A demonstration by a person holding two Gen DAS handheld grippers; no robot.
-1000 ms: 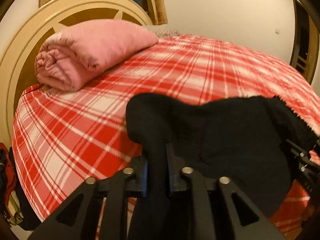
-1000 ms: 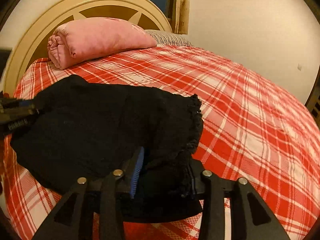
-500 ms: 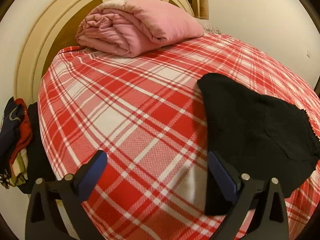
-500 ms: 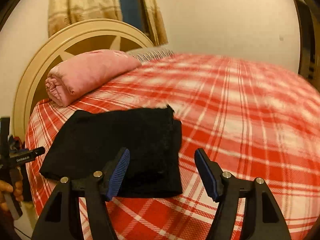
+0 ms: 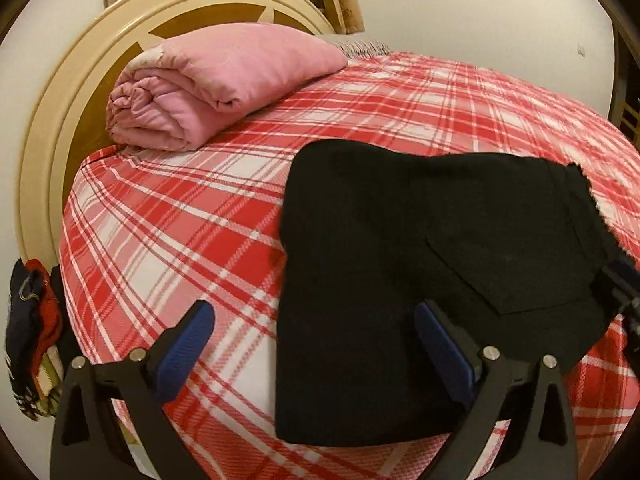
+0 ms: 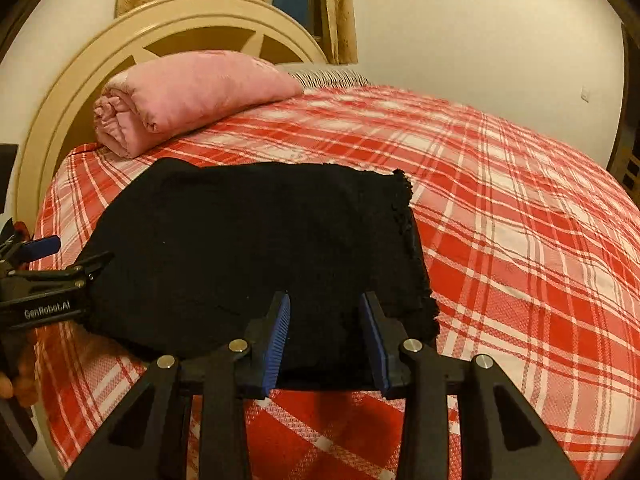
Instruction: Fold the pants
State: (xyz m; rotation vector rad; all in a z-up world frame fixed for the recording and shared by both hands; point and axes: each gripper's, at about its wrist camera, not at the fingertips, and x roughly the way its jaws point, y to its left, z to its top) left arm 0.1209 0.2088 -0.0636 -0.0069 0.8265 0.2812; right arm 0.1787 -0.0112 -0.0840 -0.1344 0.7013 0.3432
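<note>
The black pants [image 5: 420,264] lie folded into a compact rectangle on the red plaid bed [image 5: 180,240]; they also show in the right wrist view [image 6: 256,248]. My left gripper [image 5: 316,332] is open wide at the fold's near left corner, its right finger over the cloth, its left finger over bare bedspread. My right gripper [image 6: 325,320] is open, fingers set over the fold's near edge close to the frayed hem, nothing held. The left gripper also shows in the right wrist view [image 6: 44,276] at the fold's left side.
A rolled pink blanket [image 5: 216,88] lies by the cream headboard [image 5: 44,128]. Bare plaid bedspread [image 6: 520,240] stretches to the right of the pants. Clothes [image 5: 28,336] hang off the bed's left edge.
Both grippers let go of the pants, which dropped flat on the bed, and drew back. Now both have come back close over the fold's near edge, the right one narrower.
</note>
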